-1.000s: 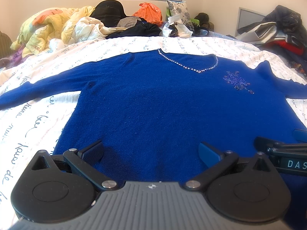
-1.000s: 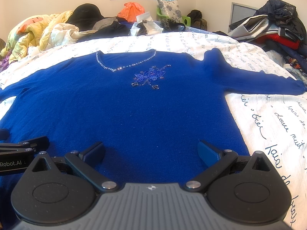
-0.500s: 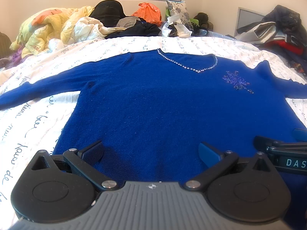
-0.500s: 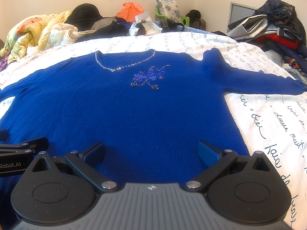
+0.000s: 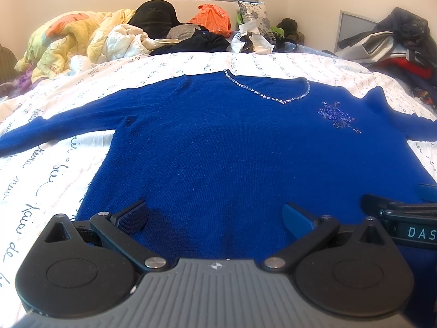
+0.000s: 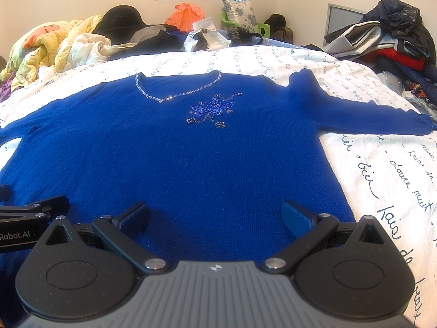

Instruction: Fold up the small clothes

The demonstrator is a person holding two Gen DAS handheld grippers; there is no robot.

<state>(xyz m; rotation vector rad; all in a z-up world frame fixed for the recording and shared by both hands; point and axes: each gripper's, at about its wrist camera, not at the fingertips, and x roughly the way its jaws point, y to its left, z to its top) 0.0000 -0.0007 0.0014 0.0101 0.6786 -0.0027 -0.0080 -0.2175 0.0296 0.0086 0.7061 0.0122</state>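
Blue sweater (image 5: 232, 147) hem hidden behind both spread tools

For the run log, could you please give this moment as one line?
phase: pre-fold | sweater: flat on bed, sleeves out | left claw: open, at hem | right claw: open, at hem

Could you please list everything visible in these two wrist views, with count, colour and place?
sweater: one, royal blue, flat on the bed, sleeves spread
rhinestone neckline trim: one, silver, on the sweater's V-neck
sequin flower: one, blue, below the neckline
bedspread: one, white with dark script, under the sweater
quilt: one, yellow and orange, far left
plastic bag: one, orange, far centre
clothes heap: one, dark, red and white, far right
left hand-held gripper: one, black with blue pads, open over the hem
right hand-held gripper: one, same, open over the hem
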